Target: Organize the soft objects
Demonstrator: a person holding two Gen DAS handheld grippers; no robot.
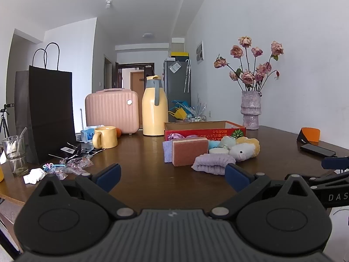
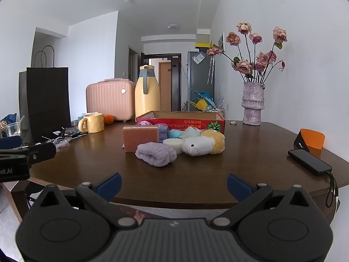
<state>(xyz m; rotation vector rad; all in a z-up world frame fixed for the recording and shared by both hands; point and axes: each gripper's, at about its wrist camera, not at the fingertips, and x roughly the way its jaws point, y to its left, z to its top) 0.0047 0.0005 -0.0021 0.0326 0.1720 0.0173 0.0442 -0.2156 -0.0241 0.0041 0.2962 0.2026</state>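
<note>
Lilac towel (image 2: 156,154) and sponge (image 2: 139,138) cluster before the cardboard box (image 2: 181,121) awaiting sorting, both hand-held grippers wide, empty

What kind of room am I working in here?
Most likely a lived-in apartment dining area: a wooden table with a vase of dried roses, a fridge behind, and a hallway door beyond.
</note>
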